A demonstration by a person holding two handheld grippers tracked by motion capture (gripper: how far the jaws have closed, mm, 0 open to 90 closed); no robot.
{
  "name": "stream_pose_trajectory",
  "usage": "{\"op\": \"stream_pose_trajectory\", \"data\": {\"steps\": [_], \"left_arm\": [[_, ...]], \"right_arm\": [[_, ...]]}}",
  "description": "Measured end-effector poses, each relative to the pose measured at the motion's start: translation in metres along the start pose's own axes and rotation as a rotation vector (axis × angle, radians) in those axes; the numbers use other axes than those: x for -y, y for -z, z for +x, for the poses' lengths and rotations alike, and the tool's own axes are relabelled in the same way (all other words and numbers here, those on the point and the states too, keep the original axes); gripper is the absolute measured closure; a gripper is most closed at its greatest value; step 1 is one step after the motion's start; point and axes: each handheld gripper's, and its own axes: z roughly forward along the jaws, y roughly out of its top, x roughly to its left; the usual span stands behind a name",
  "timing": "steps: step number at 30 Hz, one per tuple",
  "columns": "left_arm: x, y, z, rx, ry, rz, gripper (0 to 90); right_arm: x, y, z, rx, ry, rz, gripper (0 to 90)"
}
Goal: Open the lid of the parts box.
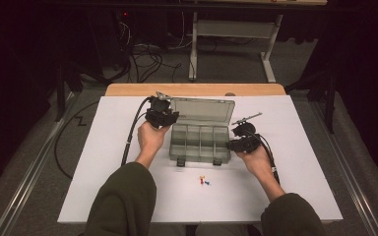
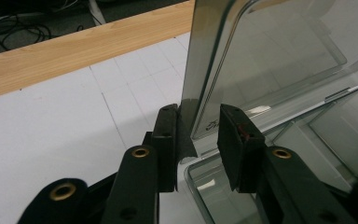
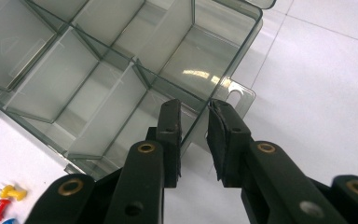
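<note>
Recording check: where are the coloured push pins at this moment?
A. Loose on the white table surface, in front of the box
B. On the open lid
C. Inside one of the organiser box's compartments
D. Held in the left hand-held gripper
A: the push pins lie loose on the white table, on the person's side of the clear organiser box, whose visible compartments look empty.

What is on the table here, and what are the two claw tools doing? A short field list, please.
box: clear organizer box, compartments look empty
lid: lid open, standing up
left gripper: left gripper jaws astride the lid's edge, a gap on one side
right gripper: right gripper jaws astride the box's side wall
pins: pushpins lying loose in front of the box
table: white table
</note>
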Motion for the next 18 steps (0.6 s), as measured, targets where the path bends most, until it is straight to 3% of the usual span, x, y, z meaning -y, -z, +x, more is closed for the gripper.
{"op": "stream_pose_trajectory", "data": {"steps": [18], "left_arm": [[0.003, -0.016, 0.003, -0.013, 0.023, 0.022, 70.1]], "right_arm": [[0.000, 0.000, 0.000, 0.002, 0.001, 0.001, 76.6]]}}
